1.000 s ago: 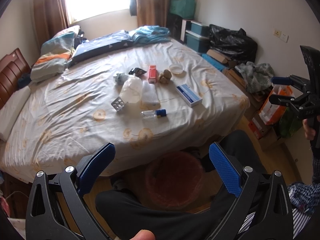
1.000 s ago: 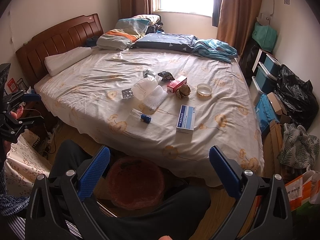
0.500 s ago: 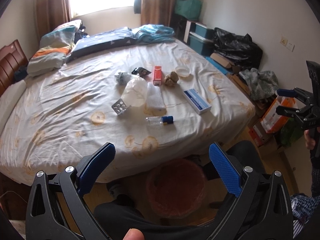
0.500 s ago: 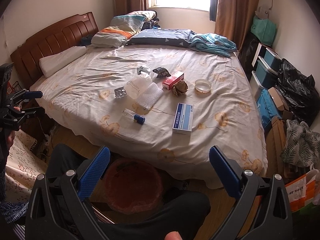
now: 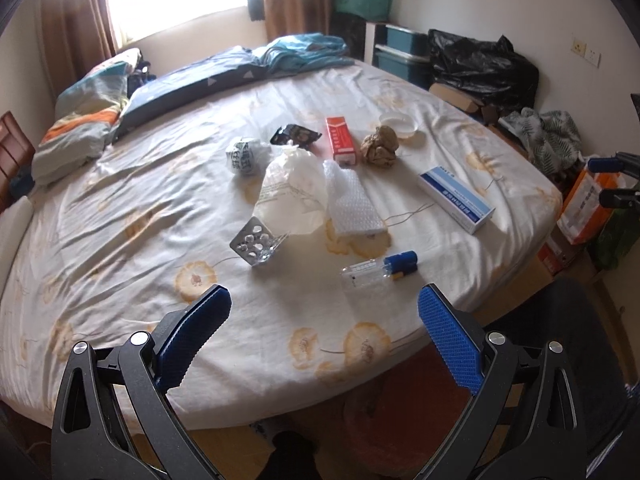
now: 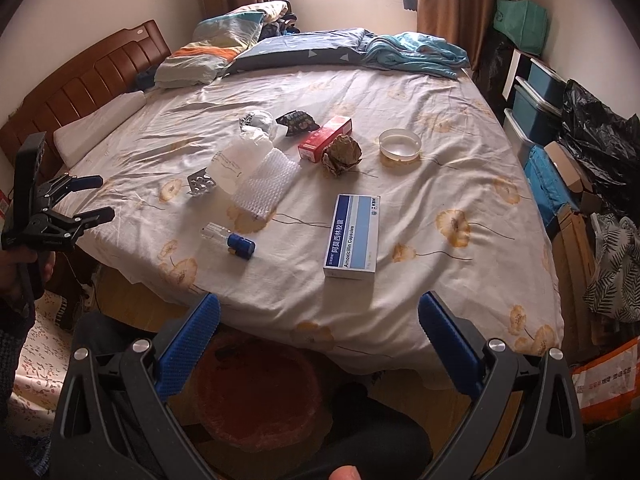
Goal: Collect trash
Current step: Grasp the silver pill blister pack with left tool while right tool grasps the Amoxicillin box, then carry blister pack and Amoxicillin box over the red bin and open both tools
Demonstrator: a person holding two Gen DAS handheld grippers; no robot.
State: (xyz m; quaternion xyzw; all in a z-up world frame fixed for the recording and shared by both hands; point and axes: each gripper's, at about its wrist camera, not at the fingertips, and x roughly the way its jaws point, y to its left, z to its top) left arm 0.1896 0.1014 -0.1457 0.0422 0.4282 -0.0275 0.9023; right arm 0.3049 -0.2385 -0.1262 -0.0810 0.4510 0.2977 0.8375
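Trash lies on the bed point(image 5: 100, 216): a blue-capped clear vial point(image 5: 378, 269) point(image 6: 230, 241), a blister pack point(image 5: 256, 245) point(image 6: 201, 184), bubble wrap point(image 5: 352, 204) point(image 6: 266, 184), a white plastic bag point(image 5: 292, 192), a blue-white medicine box point(image 5: 456, 198) point(image 6: 353, 236), a red box point(image 5: 340, 140) point(image 6: 325, 138), a brown paper ball point(image 5: 380, 147) point(image 6: 342, 154), a white lid point(image 6: 400, 143). A reddish bin point(image 6: 256, 390) stands on the floor at the bed's foot. My left gripper point(image 5: 324, 324) is open above the bed's near edge. My right gripper point(image 6: 318, 332) is open above the bin.
Pillows point(image 6: 220, 52) and a blue blanket point(image 6: 412, 52) lie at the bed's head. Storage boxes point(image 6: 536, 92), a black bag point(image 6: 596, 140) and cardboard line the right wall. A wooden headboard point(image 6: 80, 80) is at the left. My legs are beside the bin.
Both grippers have moved forward towards the bed, so the trash looks nearer and larger. Both stayed open and empty. Nothing on the bed has moved.
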